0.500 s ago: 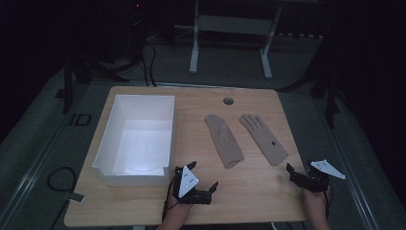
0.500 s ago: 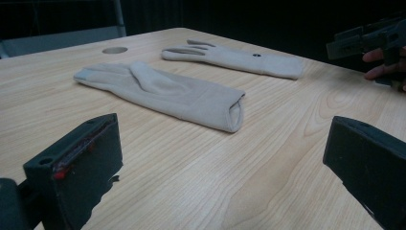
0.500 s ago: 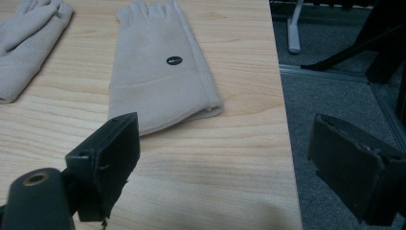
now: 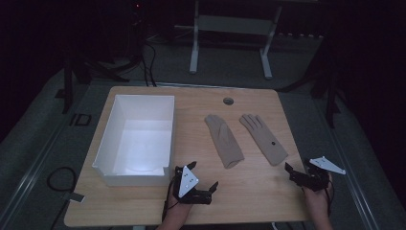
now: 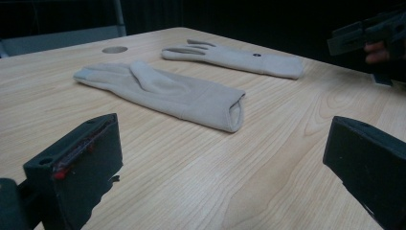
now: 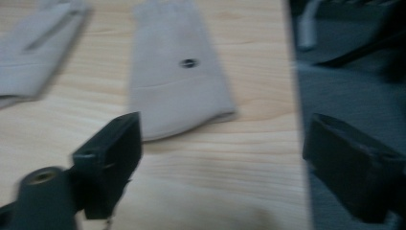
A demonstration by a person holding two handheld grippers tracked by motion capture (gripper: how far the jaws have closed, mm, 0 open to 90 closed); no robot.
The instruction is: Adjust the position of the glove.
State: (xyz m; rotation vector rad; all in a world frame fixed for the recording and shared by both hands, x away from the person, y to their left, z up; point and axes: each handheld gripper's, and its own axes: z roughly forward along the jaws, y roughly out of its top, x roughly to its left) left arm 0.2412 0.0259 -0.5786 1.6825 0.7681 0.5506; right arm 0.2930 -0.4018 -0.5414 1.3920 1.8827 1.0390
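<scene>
Left gripper (image 4: 203, 184) low at near edge of table (image 4: 249, 191), jaws wide apart, nothing between. Right gripper (image 4: 299, 173) near right corner, also gaping, empty, partly hanging past table edge.

Just ahead: two beige gloves flat on wood, side by side, not touching. Left glove (image 4: 224, 140) cuff toward left gripper. Right glove (image 4: 264, 138), small dark dot on it, cuff just ahead of right gripper.

White box (image 4: 136, 139) on left side, looks empty. Small round hole (image 4: 228, 101) at far edge.
</scene>
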